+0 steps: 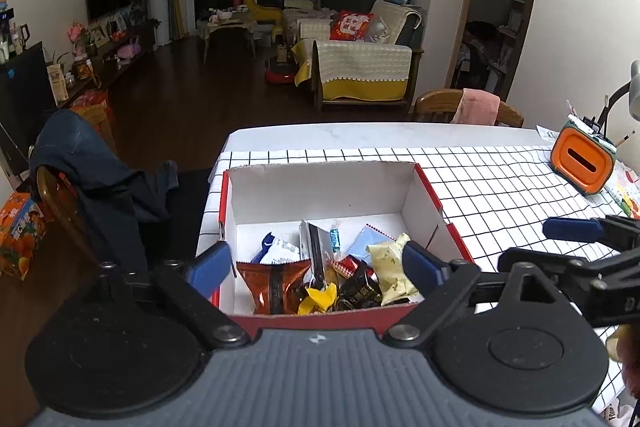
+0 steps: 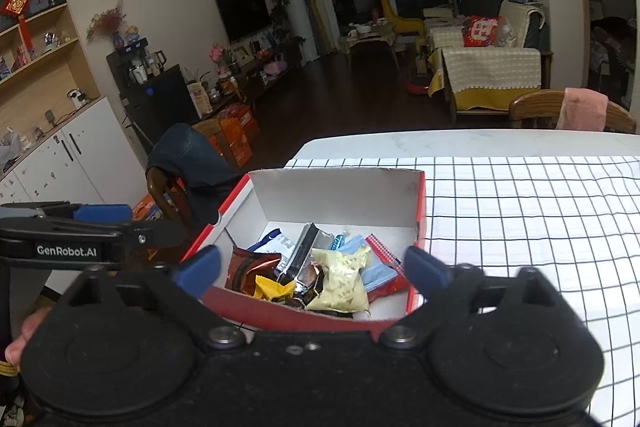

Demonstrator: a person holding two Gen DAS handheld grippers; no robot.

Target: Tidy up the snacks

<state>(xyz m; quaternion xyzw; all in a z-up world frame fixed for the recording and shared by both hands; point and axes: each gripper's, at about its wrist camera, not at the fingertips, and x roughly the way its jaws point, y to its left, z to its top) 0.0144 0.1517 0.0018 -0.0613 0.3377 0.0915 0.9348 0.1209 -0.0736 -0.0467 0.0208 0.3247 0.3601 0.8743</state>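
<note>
Red-sided cardboard box (image 1: pixel 424 187) sits on the checked cloth of the counter (image 1: pixel 500 179), near its left edge. Wrapped snacks (image 1: pixel 344 271) lie heaped in the box's near half. Left gripper (image 1: pixel 318 267) and right gripper (image 2: pixel 312 267) both hover above the box, jaws released wide, nothing between them.

Hovering wide open over a red cardboard box (image 1: pixel 430 195) on a checked tablecloth (image 1: pixel 500 179): the left gripper (image 1: pixel 318 265), nothing between its blue fingertips (image 1: pixel 210 267). Lying jumbled inside, wrapped snacks (image 1: pixel 328 275): brown, yellow, black, cream, pale blue. Reaching in at right, the right gripper (image 1: pixel 560 247). Standing beyond, an orange holder (image 1: pixel 580 163).
</note>
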